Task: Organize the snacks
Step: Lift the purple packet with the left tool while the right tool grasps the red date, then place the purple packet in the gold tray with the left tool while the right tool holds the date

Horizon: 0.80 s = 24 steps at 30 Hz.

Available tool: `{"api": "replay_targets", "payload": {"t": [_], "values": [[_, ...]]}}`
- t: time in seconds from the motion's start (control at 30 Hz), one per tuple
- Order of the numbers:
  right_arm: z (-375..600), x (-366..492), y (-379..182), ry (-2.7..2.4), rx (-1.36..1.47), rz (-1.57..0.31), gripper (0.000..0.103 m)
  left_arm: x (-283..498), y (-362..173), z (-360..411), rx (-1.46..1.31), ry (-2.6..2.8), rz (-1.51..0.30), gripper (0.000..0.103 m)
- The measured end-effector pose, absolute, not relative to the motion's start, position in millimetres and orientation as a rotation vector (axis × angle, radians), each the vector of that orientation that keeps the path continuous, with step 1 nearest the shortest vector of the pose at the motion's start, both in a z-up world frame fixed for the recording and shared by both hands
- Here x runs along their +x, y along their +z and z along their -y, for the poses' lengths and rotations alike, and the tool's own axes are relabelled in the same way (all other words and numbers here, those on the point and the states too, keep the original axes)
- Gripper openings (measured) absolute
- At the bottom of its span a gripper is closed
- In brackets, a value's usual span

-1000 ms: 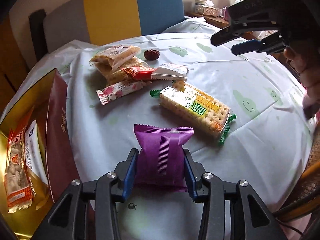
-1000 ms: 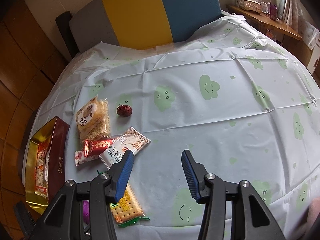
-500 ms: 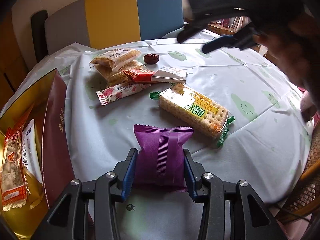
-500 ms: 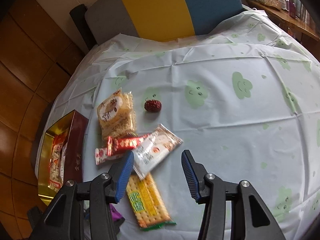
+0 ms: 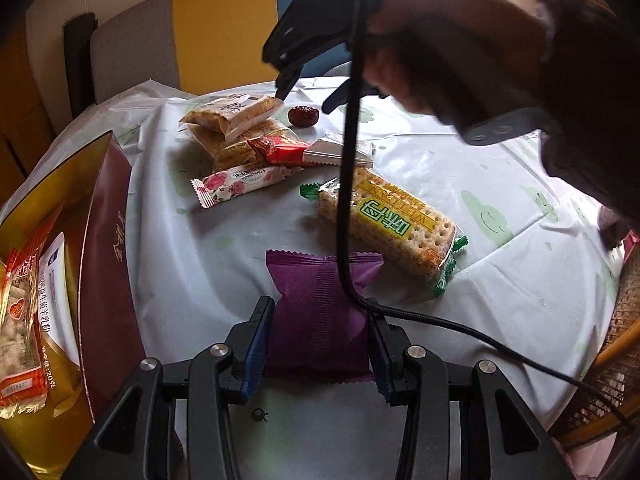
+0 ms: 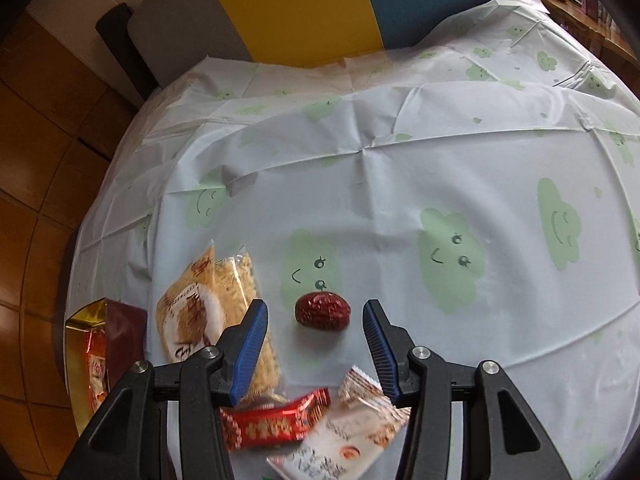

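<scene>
Having swung across the table to the red date (image 6: 322, 312), the right gripper (image 6: 316, 344) now brackets it wide open, while the left gripper (image 5: 318, 344) stays clamped on the purple packet (image 5: 320, 312).

We see the cracker pack (image 5: 386, 220) lying on the tablecloth (image 5: 500, 184). Left of it stands the gift box (image 5: 102, 240); behind it lies the date (image 5: 303, 115); before it lies the pillow pouch (image 5: 318, 312).
</scene>
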State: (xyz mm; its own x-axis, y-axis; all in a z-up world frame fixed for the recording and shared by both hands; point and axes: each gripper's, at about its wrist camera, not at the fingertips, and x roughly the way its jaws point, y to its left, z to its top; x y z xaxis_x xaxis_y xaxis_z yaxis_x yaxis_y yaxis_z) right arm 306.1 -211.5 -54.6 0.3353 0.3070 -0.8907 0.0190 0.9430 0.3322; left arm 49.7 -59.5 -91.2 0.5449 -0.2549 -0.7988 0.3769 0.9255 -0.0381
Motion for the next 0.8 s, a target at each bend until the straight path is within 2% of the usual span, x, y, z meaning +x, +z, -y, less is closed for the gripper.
{"api": "replay_targets", "payload": {"t": [0.07, 0.13, 0.5, 0.8], "values": [[206.3, 312.9, -61.8, 0.184, 0.29, -1.235, 0.05, 51.5, -91.8, 59.0, 0.144, -0.376, -0.923, 0.044], [202.5, 318.6, -69.9, 0.175, 0.265, -1.258, 0.032, 51.6, -91.7, 59.1, 0.143, -0.376, -0.923, 0.044], [233.7, 264.0, -21.1, 0.198, 0.088, -1.162, 0.032, 53.8, -93.8, 59.0, 0.132, -0.373, -0.922, 0.045], [283.4, 204.4, -59.3, 0.132, -0.038, -1.343, 0.033, 57.8, -93.0, 60.9, 0.148, -0.38, -0.933, 0.045]]}}
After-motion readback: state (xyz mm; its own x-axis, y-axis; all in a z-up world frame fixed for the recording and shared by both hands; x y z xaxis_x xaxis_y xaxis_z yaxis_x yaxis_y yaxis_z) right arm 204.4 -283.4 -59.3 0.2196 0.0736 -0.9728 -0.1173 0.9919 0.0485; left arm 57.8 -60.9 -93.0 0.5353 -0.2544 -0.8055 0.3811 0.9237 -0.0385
